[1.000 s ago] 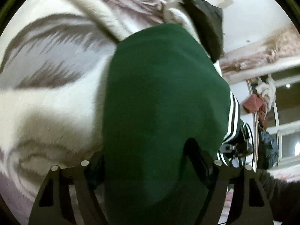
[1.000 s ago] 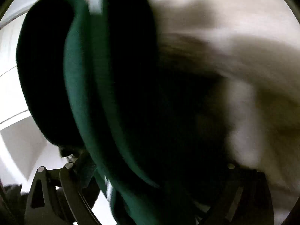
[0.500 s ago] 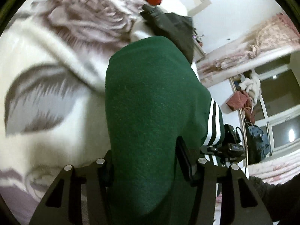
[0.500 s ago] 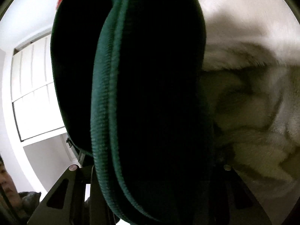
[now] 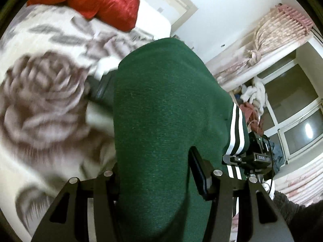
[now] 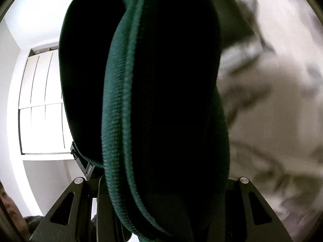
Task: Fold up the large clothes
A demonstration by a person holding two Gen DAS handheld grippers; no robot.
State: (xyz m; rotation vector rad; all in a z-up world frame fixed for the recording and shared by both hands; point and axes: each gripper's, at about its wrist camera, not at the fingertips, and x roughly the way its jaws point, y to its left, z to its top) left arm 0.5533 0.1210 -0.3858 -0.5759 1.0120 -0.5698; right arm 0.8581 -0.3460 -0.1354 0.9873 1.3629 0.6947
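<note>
The green garment [image 5: 167,125], with white stripes along one side, hung lifted above the bed, gathered between both tongs. The left gripper [image 5: 155,173] was closed partway, its fingers pressed into the thick cloth. The right gripper [image 6: 161,183] likewise clamped a ribbed edge of the garment [image 6: 161,100]. Below lay a rose-patterned blanket [image 5: 44,100], blurred, with a red quilt [image 5: 105,2] beyond. A window [image 5: 292,109] and pink curtains [image 5: 278,28] stood right.

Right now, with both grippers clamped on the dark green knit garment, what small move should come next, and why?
Probably lower both together toward the cream rose-patterned blanket. The left gripper and right gripper each pinch the dark green knit garment, which bulges between the fingers, so laying it flat likely comes before any fold.
</note>
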